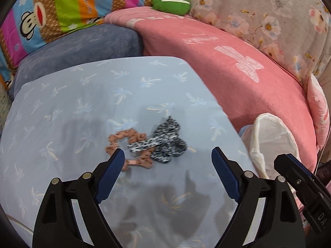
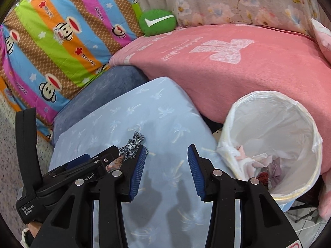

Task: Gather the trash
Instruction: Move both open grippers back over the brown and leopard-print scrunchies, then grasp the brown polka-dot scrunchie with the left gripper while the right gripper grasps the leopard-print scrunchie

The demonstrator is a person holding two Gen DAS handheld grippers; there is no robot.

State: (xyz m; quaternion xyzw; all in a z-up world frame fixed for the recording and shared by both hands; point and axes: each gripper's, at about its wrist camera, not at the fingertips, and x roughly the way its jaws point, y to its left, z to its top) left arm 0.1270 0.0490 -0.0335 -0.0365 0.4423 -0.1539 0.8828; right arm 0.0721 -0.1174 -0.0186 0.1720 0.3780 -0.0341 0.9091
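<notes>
Left gripper (image 1: 168, 156) hangs wide and empty above a pale blue palm-print cushion (image 1: 62, 103), its left pad overlapping a pink scrunchie (image 1: 115, 139) tangled with a black-and-white one (image 1: 165, 140). Right gripper (image 2: 166, 157), half spread, holds nothing. Just right stands a white-lined trash bin (image 2: 269, 128), scraps inside hard to identify. Behind lie a pink blanket (image 2: 238, 72) and a green check-mark plush (image 2: 157, 21).

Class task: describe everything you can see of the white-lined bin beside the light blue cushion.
The bin stands upright and open beside the light blue cushion, against the pink blanket. A thin white plastic bag lines it, folded loosely over the round rim. Crumpled pale scraps and something dark red lie at the bottom. Neither gripper touches it.
</notes>
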